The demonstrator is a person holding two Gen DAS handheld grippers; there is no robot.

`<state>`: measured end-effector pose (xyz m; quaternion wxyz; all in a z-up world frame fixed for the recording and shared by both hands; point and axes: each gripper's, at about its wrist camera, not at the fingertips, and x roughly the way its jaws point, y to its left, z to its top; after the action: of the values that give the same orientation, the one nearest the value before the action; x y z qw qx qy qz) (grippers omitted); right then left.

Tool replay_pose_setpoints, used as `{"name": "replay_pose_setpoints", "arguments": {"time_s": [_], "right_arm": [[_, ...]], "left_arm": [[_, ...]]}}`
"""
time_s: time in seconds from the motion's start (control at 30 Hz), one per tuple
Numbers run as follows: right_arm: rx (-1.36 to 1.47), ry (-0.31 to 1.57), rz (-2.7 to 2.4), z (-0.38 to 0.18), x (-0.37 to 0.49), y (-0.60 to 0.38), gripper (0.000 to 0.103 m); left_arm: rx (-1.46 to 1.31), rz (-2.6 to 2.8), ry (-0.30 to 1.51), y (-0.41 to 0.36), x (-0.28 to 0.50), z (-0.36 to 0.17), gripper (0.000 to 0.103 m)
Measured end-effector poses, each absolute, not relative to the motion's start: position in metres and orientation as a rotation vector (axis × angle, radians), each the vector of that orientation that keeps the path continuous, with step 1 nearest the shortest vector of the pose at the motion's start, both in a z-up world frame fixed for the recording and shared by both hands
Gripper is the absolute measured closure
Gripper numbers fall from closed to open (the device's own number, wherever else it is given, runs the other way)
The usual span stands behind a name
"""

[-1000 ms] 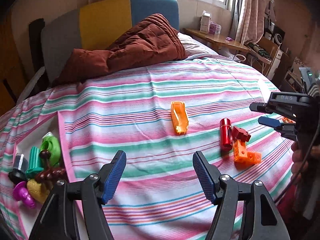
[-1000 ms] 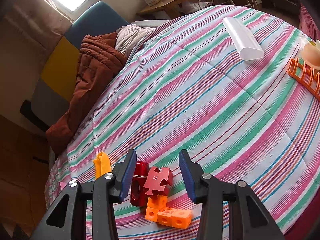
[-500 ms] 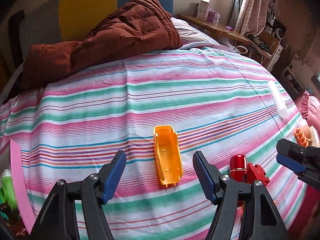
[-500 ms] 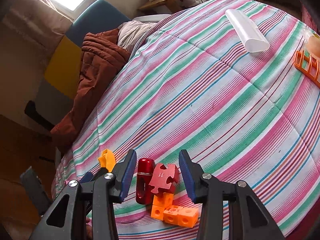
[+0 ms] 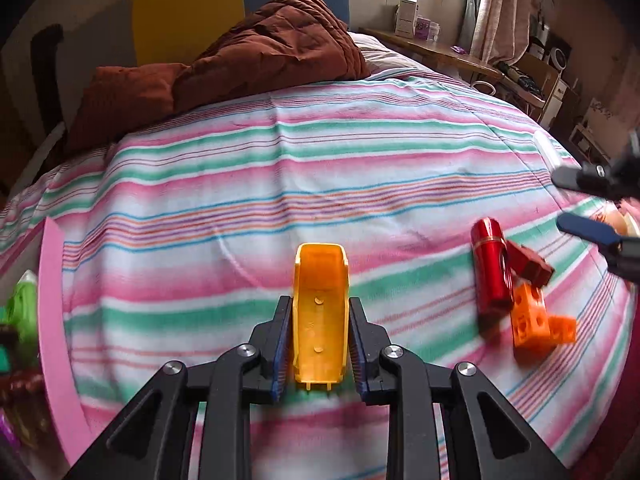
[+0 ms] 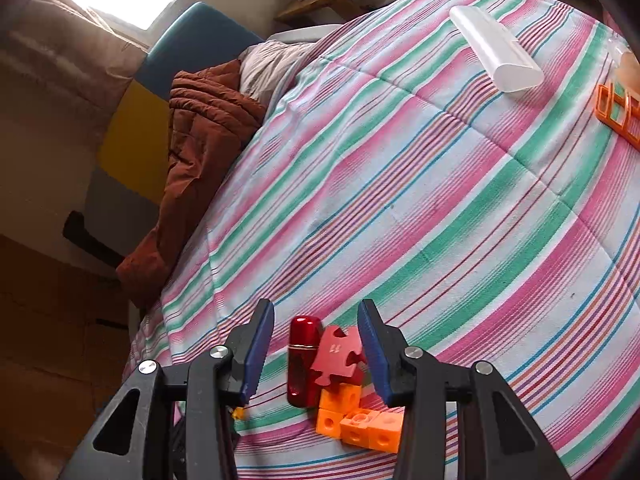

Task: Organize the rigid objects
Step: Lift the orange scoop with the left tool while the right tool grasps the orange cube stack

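My left gripper is shut on an orange-yellow plastic tray piece that lies on the striped bedspread. To its right lie a red cylinder, a dark red puzzle piece and orange linked cubes. My right gripper is open, its fingers on either side of the red cylinder and the red puzzle piece, above the orange cubes. The right gripper also shows at the right edge of the left wrist view.
A pink-rimmed tray with several toys sits at the left. A brown quilt lies at the head of the bed. A white case and an orange rack lie at the far right.
My left gripper moved forward and closed on the orange-yellow piece. My right gripper lowered slightly toward the red cylinder and puzzle piece, still open.
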<state>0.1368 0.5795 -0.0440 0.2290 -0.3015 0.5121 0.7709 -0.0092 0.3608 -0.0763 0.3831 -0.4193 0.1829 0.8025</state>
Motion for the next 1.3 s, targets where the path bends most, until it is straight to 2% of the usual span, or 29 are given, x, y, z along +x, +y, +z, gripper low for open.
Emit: {"name": "replay_pose_setpoints", "arguments": {"time_s": [0.07,0.27,0.4,0.6,0.67,0.7,0.8,0.9,1.3], "right_arm": [[-0.831,1.438,2.197,-0.040,0.130,0.574,0.061],[-0.911,1.336,2.215,-0.036,0.121,0.562,0.061],[-0.943,1.338,2.088,-0.048,0.130,0.571,0.066],[-1.149,1.428,2.022,-0.076,0.114,0.569,0.066],[-1.110,1.564,2.115,-0.075,0.111,0.566,0.066],[-1.090,1.618,2.146,-0.075,0.109,0.566,0.063],[-1.113,1.548,2.091,-0.078,0.111,0.567,0.059],[-1.089,1.585,2.054,-0.082,0.115,0.572,0.059],[-1.112,1.507,2.065,-0.078,0.109,0.570,0.059]], "left_arm": [[-1.041,2.049,0.468,0.343,0.007,-0.077,0.077],[-1.016,2.049,0.452,0.305,0.038,-0.077,0.077],[-1.028,2.040,0.428,0.292,0.042,-0.076,0.077],[-1.048,2.041,0.395,0.282,0.042,-0.075,0.076],[-1.047,2.046,0.391,0.282,0.042,-0.076,0.076],[-1.043,2.048,0.394,0.283,0.043,-0.076,0.076],[-1.039,2.050,0.395,0.283,0.042,-0.077,0.076],[-1.032,2.056,0.401,0.283,0.042,-0.077,0.076],[-0.986,2.056,0.409,0.276,0.046,-0.080,0.076]]}}
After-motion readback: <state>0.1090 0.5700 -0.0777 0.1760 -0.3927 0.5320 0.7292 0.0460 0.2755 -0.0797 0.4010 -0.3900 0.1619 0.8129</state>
